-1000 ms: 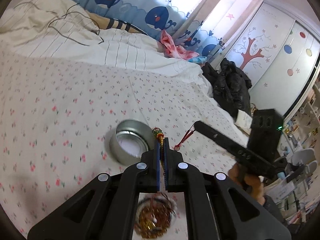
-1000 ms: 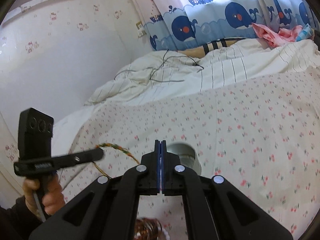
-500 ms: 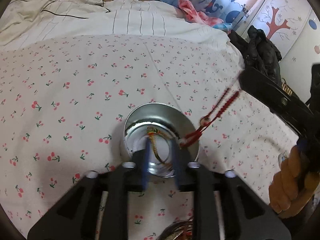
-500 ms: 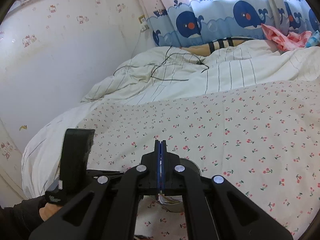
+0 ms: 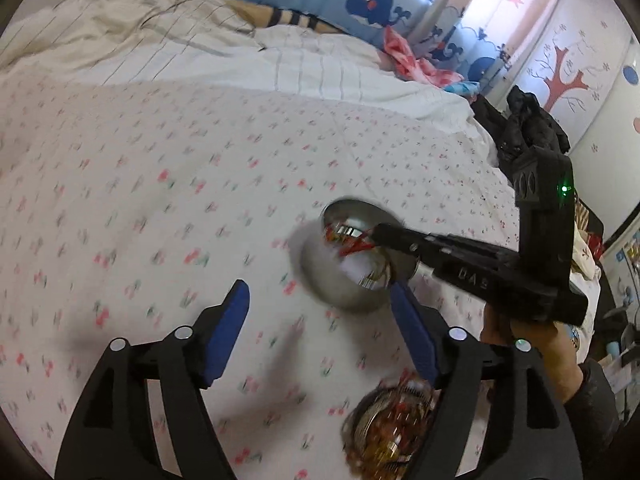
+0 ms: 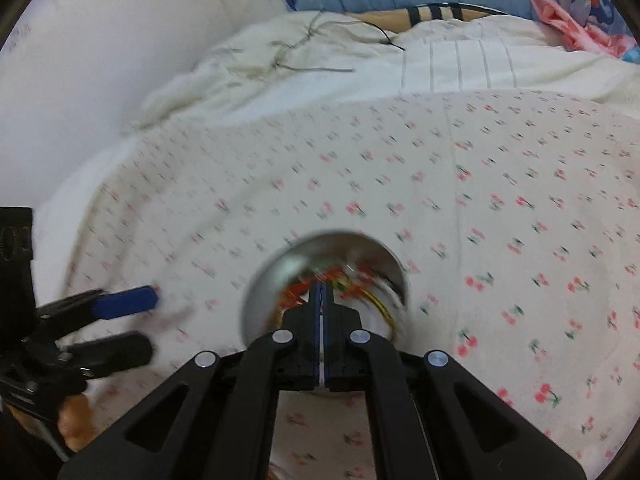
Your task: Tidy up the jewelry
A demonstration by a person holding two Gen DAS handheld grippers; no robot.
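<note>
A round silver tin [image 5: 320, 280] [image 6: 264, 292] stands on the cherry-print bedsheet [image 5: 160, 184]. My right gripper [image 6: 323, 285] [image 5: 376, 234] is shut, its tips dipped into the tin, with a red cord bracelet [image 5: 352, 246] [image 6: 294, 292] pinched at them. A yellow-green braided bracelet [image 5: 378, 276] [image 6: 384, 310] lies inside the tin. My left gripper [image 5: 318, 285] [image 6: 154, 324] hovers just left of the tin, its jaws opening, with nothing between the blue pads [image 5: 226, 328]. The picture is blurred by motion.
A small dish heaped with more red and gold jewelry [image 5: 392, 428] sits near the bed's front edge, under the left gripper's right finger. A rumpled white duvet [image 6: 360, 60] with a black cable lies behind. Dark clothing [image 5: 528, 120] is piled at the bed's right side.
The left gripper let the braided bracelet fall into the tin, opened wide and drew back to the tin's left. The right gripper came down and carried the red cord into the tin.
</note>
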